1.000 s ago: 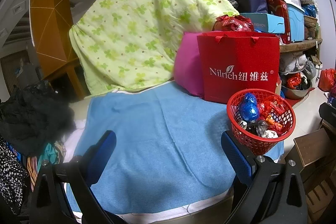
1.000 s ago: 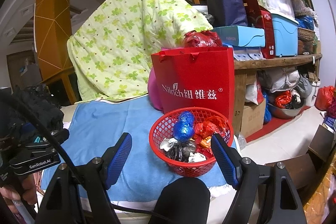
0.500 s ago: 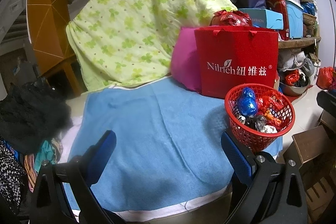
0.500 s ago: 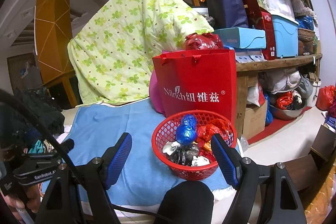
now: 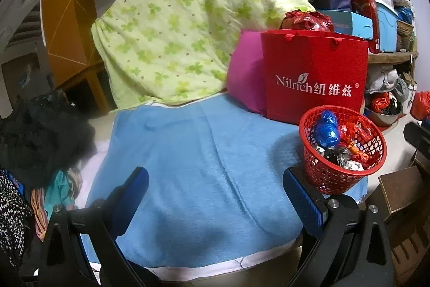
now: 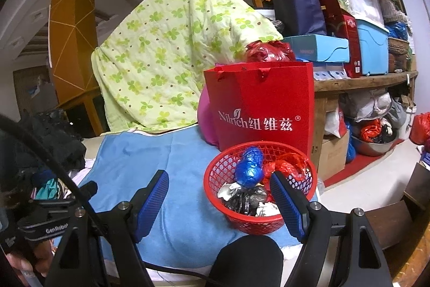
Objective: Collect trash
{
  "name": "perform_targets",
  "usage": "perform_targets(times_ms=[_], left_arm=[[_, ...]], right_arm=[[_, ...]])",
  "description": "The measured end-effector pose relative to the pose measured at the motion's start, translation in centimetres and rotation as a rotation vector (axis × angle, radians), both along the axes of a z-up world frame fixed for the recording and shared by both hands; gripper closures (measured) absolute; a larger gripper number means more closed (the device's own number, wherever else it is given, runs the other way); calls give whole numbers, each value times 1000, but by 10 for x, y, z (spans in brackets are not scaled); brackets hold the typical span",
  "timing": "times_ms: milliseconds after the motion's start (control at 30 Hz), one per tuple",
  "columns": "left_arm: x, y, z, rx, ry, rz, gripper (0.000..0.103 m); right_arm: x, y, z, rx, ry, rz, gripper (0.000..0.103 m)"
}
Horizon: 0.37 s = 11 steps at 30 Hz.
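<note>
Both tongs, left (image 5: 215, 195) and right (image 6: 219, 197), gape wide, empty. The basket (image 6: 243, 223) sits by their right tips, trash (image 6: 248, 175) inside. Nothing loose shows on the towel (image 5: 188, 152), so collecting looks finished.

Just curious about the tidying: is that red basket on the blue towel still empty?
No, the red basket already holds crumpled trash, including a blue foil wad and red wrappers.

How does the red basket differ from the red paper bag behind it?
The basket is low, round, open-meshed plastic with its crumpled wrappers in plain view; the bag is tall, flat-sided and solid, with white lettering, and only a red bundle shows above its top. The basket sits nearer the towel's edge. Both are red and stand upright.
</note>
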<state>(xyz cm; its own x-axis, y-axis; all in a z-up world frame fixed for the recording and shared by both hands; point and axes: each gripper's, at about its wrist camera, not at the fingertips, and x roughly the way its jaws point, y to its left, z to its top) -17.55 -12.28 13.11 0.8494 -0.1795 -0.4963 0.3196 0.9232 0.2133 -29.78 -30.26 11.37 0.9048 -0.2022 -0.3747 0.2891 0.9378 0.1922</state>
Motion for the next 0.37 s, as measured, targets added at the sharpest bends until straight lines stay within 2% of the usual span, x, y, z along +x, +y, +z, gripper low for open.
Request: perform_targets(times_ms=[233, 367], left_arm=[[11, 2, -4, -21, 1, -17, 3], [40, 16, -11, -70, 28, -13, 3]], right_arm=[[7, 2, -3, -12, 17, 0, 23], [15, 5, -4, -12, 16, 30, 23]])
